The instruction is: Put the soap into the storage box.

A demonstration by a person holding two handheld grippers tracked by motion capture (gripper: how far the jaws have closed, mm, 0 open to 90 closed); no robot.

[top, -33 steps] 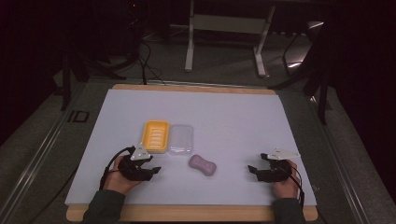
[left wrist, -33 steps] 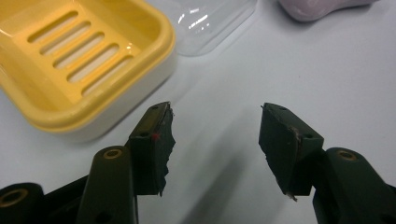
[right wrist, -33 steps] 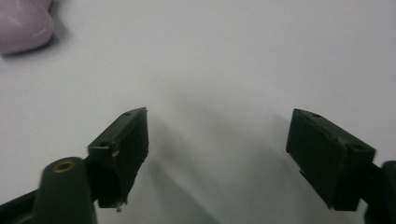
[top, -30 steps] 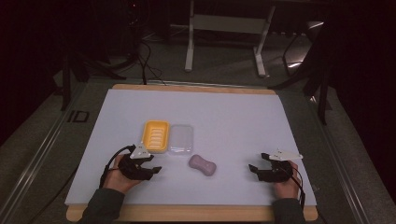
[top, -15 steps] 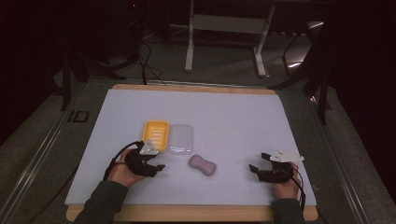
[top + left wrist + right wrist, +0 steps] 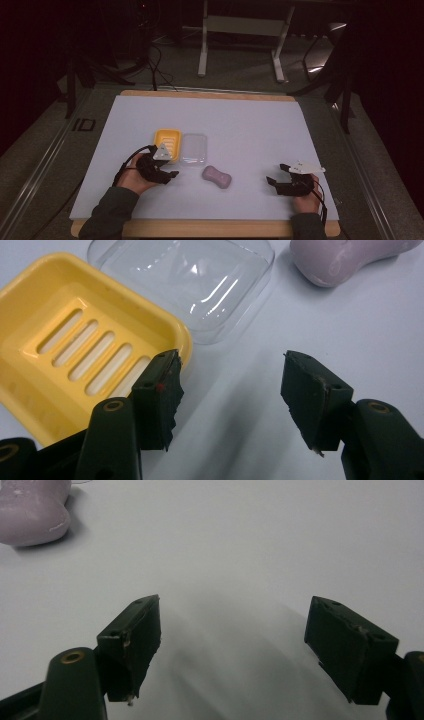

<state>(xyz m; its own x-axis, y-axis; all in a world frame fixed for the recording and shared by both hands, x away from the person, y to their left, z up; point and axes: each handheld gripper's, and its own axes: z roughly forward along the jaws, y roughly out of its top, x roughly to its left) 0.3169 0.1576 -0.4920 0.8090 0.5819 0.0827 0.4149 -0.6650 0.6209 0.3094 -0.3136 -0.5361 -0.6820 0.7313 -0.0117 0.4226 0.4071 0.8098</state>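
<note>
The yellow soap dish [image 6: 167, 142] sits empty, touching the clear lid [image 6: 194, 148]; pink soap [image 6: 216, 177] lies on the table [image 6: 260, 125]. We see the left gripper [image 6: 169, 175], jaws just opening, holding nothing at the dish's edge. The right gripper [image 6: 274, 175] gapes empty.

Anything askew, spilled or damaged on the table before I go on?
Nothing spilled or knocked over. The yellow soap dish and clear lid lie side by side, and the pink soap bar lies bare on the table, with a few pale scuffs on its surface. Both grippers are empty.
</note>
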